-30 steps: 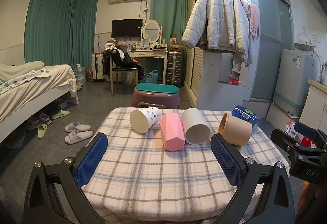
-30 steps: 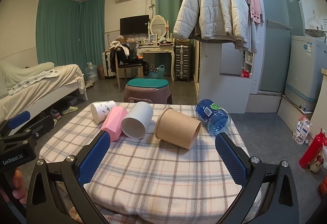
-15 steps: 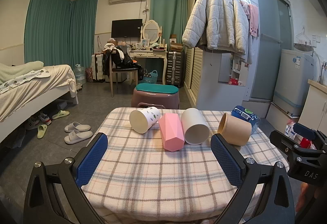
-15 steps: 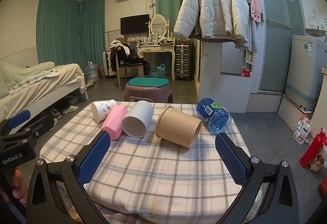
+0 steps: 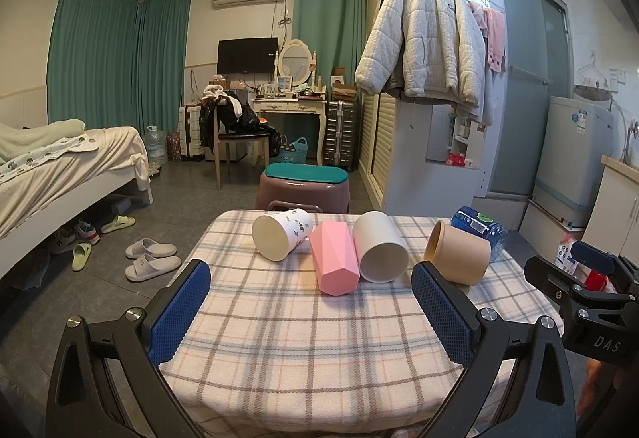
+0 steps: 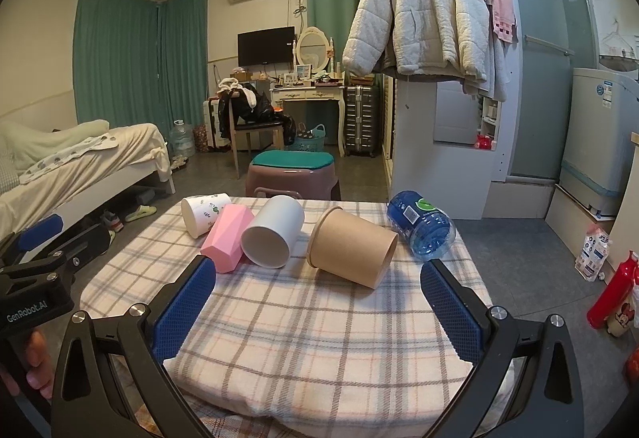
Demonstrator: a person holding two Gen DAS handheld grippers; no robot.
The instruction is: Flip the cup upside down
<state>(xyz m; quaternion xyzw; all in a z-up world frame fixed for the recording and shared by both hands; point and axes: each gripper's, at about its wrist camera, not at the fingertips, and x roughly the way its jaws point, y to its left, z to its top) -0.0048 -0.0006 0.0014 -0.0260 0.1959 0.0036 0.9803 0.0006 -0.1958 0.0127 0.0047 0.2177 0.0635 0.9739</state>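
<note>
Several cups lie on their sides in a row across the far half of a plaid-covered table (image 5: 303, 334): a white patterned cup (image 5: 281, 232) (image 6: 203, 213), a pink faceted cup (image 5: 332, 261) (image 6: 227, 238), a plain white cup (image 5: 379, 251) (image 6: 273, 232) and a brown paper cup (image 5: 458, 253) (image 6: 351, 247). My left gripper (image 5: 309, 308) hangs open over the near edge, short of the pink and white cups. My right gripper (image 6: 317, 308) is open too, in front of the brown cup, with nothing between its fingers. Each gripper shows at the edge of the other's view.
A blue water bottle (image 6: 421, 224) (image 5: 481, 232) lies on its side at the table's far right corner. Behind the table stands a purple stool with a teal top (image 5: 305, 182). A bed (image 5: 60, 174) is at the left, a wardrobe and washing machine (image 5: 575, 154) at the right.
</note>
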